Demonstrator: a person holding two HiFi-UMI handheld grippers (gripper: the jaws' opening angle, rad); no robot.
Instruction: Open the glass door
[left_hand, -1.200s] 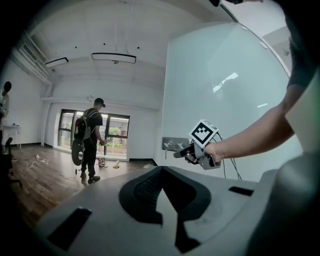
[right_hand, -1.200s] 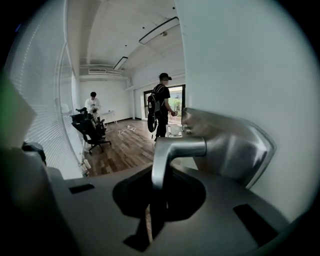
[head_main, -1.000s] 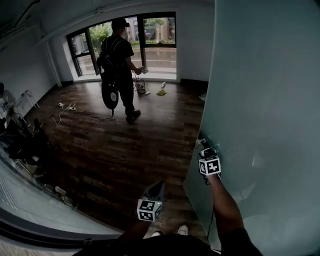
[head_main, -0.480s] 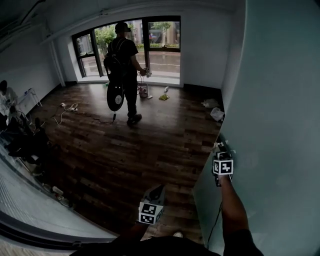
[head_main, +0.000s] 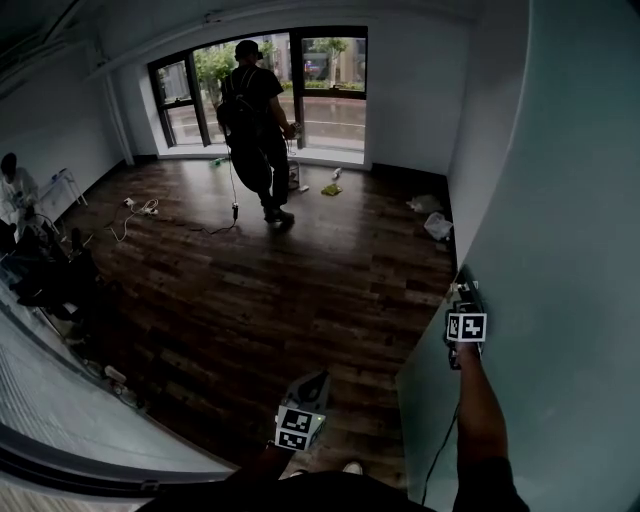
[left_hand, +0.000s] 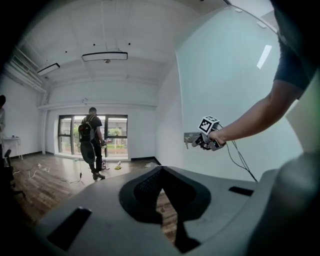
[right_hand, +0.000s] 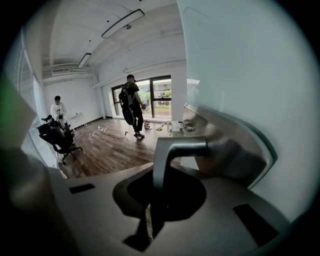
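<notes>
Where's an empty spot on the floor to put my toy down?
The wide middle of the wood floor is bare, between the standing person and the glass door. It is crowded on the left by the chairs and cables, and at the bags by the right wall.

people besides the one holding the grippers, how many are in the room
2. A person with a backpack stands by the far window. A person in a white top is at the room's left edge. Others could be hidden behind the glass door.
</notes>
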